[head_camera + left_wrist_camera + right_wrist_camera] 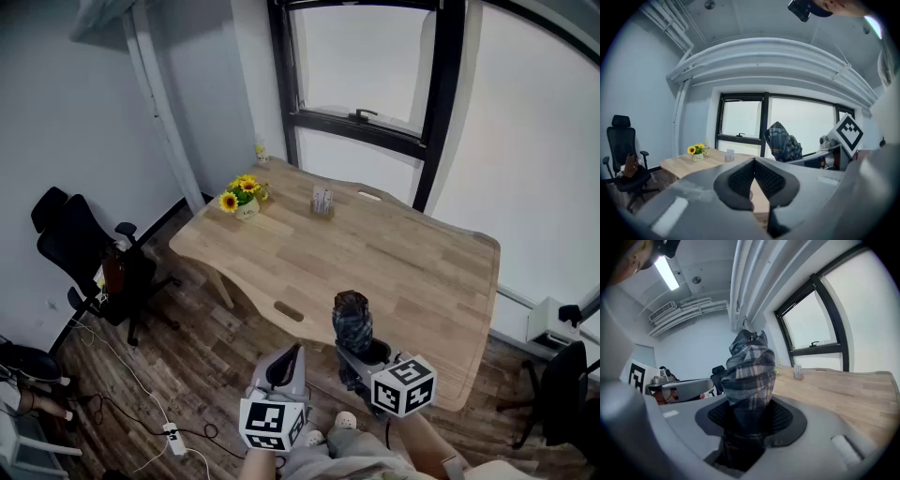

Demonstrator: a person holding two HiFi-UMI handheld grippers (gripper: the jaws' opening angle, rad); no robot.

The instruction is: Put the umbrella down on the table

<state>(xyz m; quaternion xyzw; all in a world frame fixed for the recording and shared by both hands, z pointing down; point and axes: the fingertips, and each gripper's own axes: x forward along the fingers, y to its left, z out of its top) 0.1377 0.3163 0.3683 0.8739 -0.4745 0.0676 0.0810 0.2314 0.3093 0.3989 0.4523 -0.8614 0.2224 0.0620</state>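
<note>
A folded umbrella [352,321] in dark plaid cloth stands upright in my right gripper [357,354], which is shut on its lower part, just above the near edge of the wooden table [403,258]. In the right gripper view the umbrella [750,373] rises between the two black pads, which press on it from both sides. My left gripper [288,364] hangs to the left of it, off the table's near edge, with its jaws shut on nothing. The left gripper view shows its pads [740,178] touching and the umbrella [783,143] to the right.
A small pot of sunflowers [244,199] and a little stand [322,202] sit at the table's far side, below the window. A black office chair [89,253] stands on the left, another dark chair [562,389] on the right. A power strip [174,437] lies on the floor.
</note>
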